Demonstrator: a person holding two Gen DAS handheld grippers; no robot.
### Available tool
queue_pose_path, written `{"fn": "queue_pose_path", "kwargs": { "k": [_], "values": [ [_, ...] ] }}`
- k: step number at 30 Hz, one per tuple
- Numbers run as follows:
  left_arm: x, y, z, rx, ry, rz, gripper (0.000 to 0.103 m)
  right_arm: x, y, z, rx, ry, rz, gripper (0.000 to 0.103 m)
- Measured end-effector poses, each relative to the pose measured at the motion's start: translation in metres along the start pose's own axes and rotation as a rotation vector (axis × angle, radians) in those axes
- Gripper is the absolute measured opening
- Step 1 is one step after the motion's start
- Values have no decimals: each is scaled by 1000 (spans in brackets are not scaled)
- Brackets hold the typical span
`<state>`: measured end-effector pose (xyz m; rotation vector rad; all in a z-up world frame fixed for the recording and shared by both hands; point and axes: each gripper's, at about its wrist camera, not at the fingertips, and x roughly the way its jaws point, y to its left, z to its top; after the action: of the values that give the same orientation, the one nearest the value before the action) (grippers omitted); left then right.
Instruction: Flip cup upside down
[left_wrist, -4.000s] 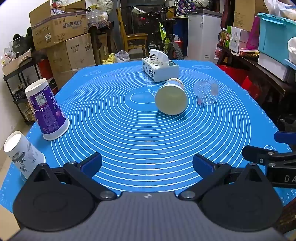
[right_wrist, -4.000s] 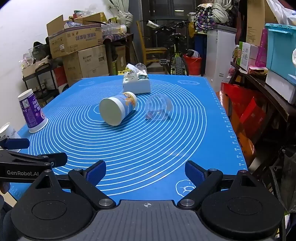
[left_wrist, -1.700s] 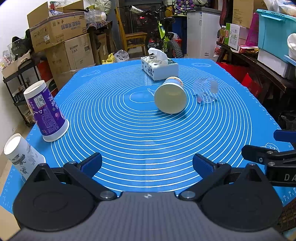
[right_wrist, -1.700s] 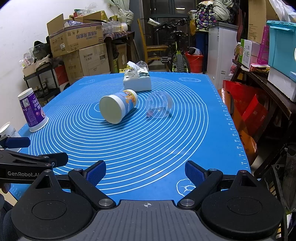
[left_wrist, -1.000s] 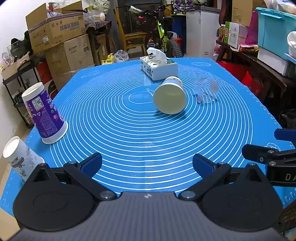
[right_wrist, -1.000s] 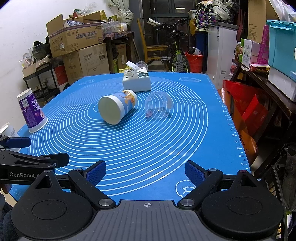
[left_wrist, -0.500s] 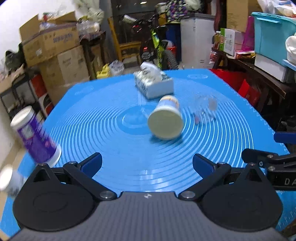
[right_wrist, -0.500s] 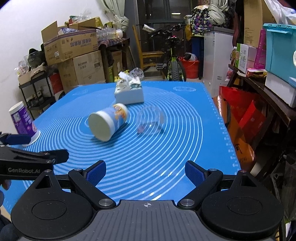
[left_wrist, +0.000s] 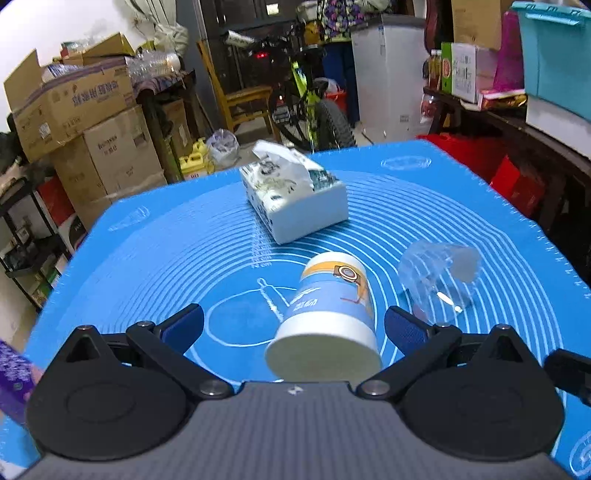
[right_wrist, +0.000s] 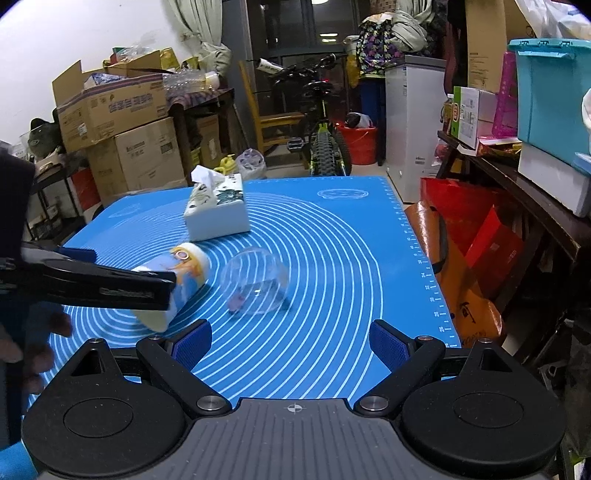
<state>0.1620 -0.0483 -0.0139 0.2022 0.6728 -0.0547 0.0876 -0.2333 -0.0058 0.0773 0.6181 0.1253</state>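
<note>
A white and blue paper cup (left_wrist: 332, 317) lies on its side on the blue mat (left_wrist: 147, 258), its white end toward me. My left gripper (left_wrist: 293, 328) is open, its fingers either side of the cup's near end, not touching. The cup also shows in the right wrist view (right_wrist: 181, 277), partly hidden by the left gripper's finger. A clear plastic cup (left_wrist: 437, 277) lies on its side just right of it; it also shows in the right wrist view (right_wrist: 256, 284). My right gripper (right_wrist: 291, 341) is open and empty, just short of the clear cup.
A tissue box (left_wrist: 295, 195) stands behind the cups. A purple cup (left_wrist: 13, 380) is at the left edge of the left wrist view. The mat's right edge (right_wrist: 424, 258) drops off to red bags. Cardboard boxes and a bicycle stand beyond the table.
Both grippers have moved forward over the mat. The left gripper has come up to the paper cup, which now sits between its open fingers. The cups have not moved.
</note>
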Motion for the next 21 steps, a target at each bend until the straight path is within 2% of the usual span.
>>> {"fn": "queue_pose_path", "kwargs": {
  "k": [6,7,8,10,16,21],
  "values": [
    [26,2,-1,-41,84,-25,102,10,1,-1,-5,11,8,93],
    [28,4,-1,-54,95,-35,96,11,2,-2,-4,13,9,93],
    [30,6,-1,-63,110,-52,83,12,2,-3,-3,15,11,93],
    [32,7,-1,-73,144,-91,71,13,2,-3,-1,19,11,93],
    [15,8,-2,-79,161,-89,69,7,1,-5,4,13,15,93],
    [-28,10,-12,-89,147,-98,70,-7,1,-6,13,0,24,93]
  ]
}}
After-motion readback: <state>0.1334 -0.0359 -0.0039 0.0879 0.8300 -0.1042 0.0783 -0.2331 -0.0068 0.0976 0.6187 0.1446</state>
